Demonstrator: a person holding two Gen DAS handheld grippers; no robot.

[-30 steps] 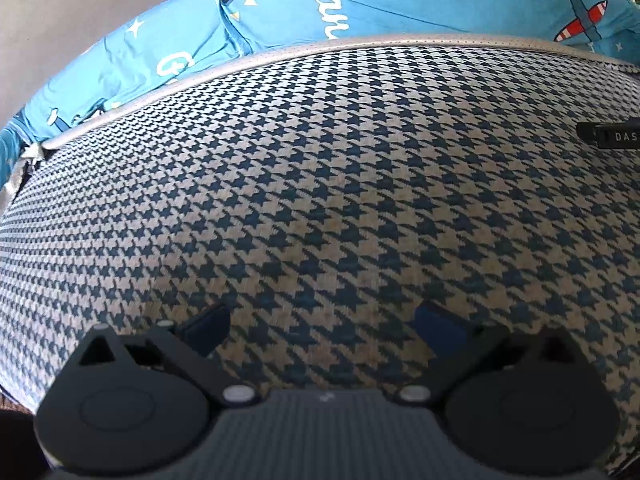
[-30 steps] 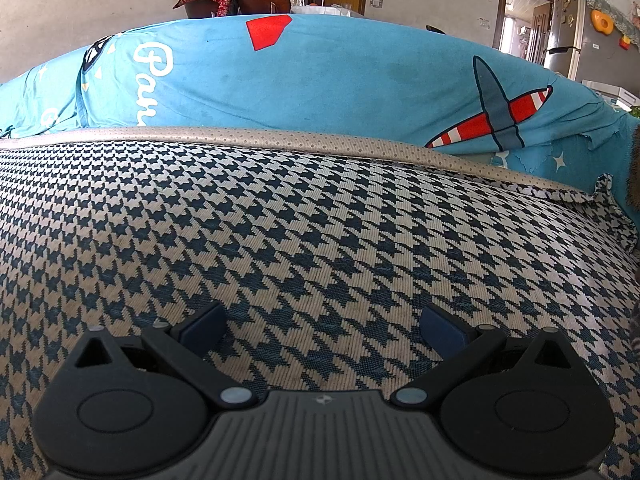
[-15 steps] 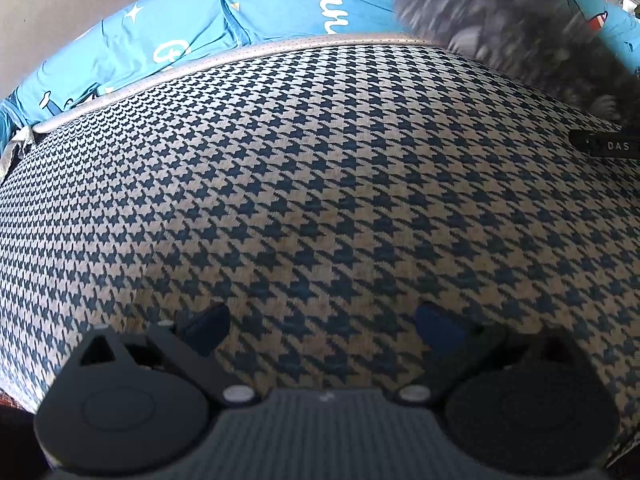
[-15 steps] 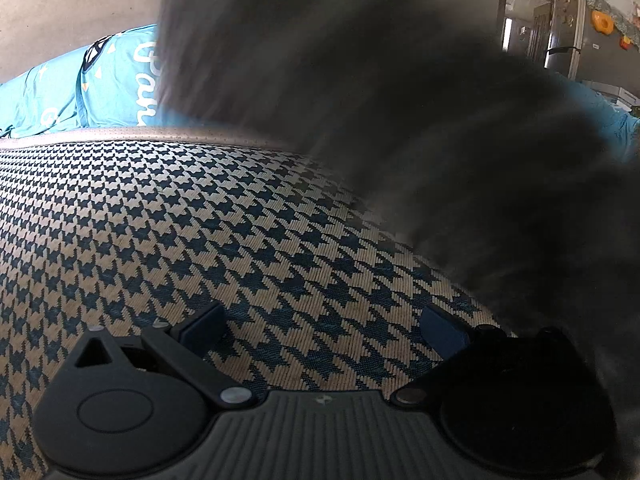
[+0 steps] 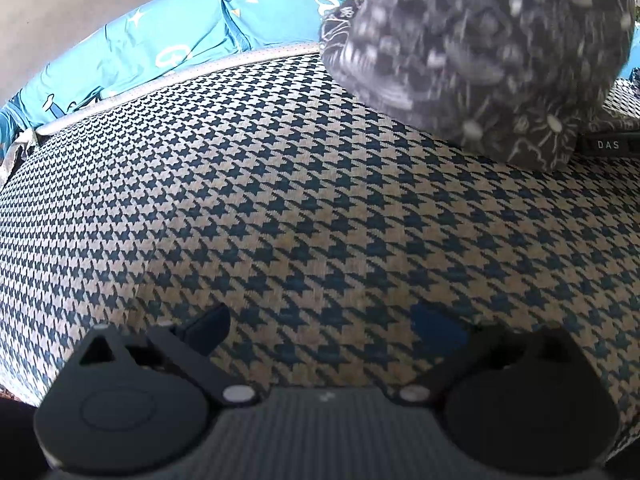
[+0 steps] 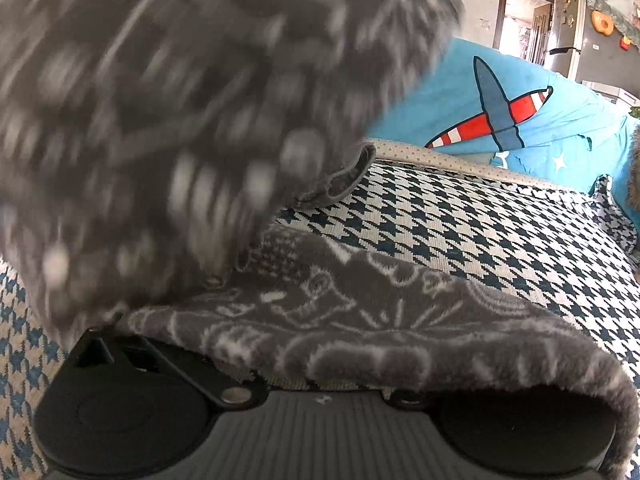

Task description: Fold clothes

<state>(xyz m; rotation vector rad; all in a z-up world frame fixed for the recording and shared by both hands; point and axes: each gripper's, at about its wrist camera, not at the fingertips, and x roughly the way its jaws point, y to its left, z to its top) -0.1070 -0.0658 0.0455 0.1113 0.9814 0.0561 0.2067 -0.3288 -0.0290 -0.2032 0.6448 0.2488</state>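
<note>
A grey fleece garment (image 5: pixel 480 48) with a pale pattern, blurred by motion, hangs over the far right of the houndstooth cushion (image 5: pixel 280 200). My left gripper (image 5: pixel 322 328) is open just above the cushion, well short of the garment, with nothing between its fingers. In the right wrist view the garment (image 6: pixel 360 320) lies draped over my right gripper (image 6: pixel 320 336) and hides both fingertips. Its linkage arms stand spread wide. A blurred fold of the garment fills the upper left of that view.
The cushion (image 6: pixel 480 232) has a beige piped back edge. Behind it lies a bright blue cover (image 6: pixel 460 100) printed with a plane, also in the left view (image 5: pixel 180 40). A black bar marked DAS (image 5: pixel 608 145) pokes in at the right. A doorway (image 6: pixel 520 20) shows far back.
The grey garment came down from above onto the cushion, which was bare a second ago. It now covers my right gripper's fingers. Neither gripper has moved much.
</note>
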